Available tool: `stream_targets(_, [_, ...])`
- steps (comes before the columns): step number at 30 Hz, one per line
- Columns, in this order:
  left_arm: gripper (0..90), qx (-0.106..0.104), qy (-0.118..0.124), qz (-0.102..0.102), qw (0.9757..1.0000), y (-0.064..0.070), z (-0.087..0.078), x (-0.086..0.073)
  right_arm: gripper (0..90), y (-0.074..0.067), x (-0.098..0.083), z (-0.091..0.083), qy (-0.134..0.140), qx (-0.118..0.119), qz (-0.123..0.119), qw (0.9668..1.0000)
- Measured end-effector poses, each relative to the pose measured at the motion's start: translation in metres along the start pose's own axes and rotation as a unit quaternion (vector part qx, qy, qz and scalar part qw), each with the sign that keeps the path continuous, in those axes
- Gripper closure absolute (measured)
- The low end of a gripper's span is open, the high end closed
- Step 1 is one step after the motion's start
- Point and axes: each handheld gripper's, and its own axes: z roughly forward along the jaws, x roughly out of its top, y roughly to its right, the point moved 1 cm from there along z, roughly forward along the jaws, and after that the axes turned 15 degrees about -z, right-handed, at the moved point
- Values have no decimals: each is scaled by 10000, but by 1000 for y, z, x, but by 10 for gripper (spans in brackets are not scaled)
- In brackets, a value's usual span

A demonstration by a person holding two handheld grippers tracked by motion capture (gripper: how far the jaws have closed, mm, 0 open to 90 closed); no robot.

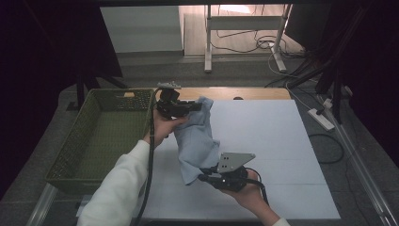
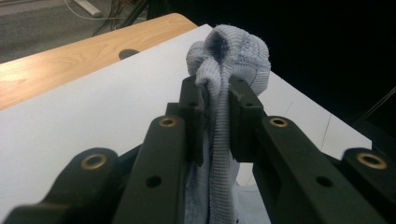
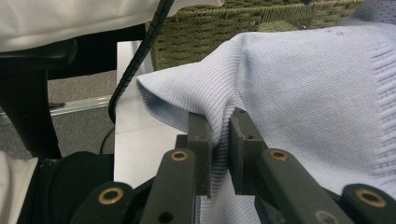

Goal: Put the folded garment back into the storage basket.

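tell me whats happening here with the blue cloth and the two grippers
A person is holding a light blue knitted cloth up off the white table with a hand-held gripper in each hand. The left gripper is clamped on a bunched end of it at the far side, and the right gripper pinches a fold of it nearer the person. The cloth hangs crumpled between them, its lower part at the table. A green woven basket stands to the left of the table, with nothing seen in it.

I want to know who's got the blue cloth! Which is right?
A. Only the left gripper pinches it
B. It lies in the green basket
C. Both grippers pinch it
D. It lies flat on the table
C: the left gripper and the right gripper each clamp a fold of the blue cloth.
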Motion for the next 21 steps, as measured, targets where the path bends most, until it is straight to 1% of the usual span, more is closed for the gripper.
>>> stream_targets(10, [780, 7, 94, -3, 10000, -1, -11, 3, 805, 3, 10, 5, 32, -25, -49, 10000])
stream_targets(21, [780, 27, 141, -35, 9999, -5, -20, 5, 805, 6, 15, 11, 100, -37, -23, 9999])
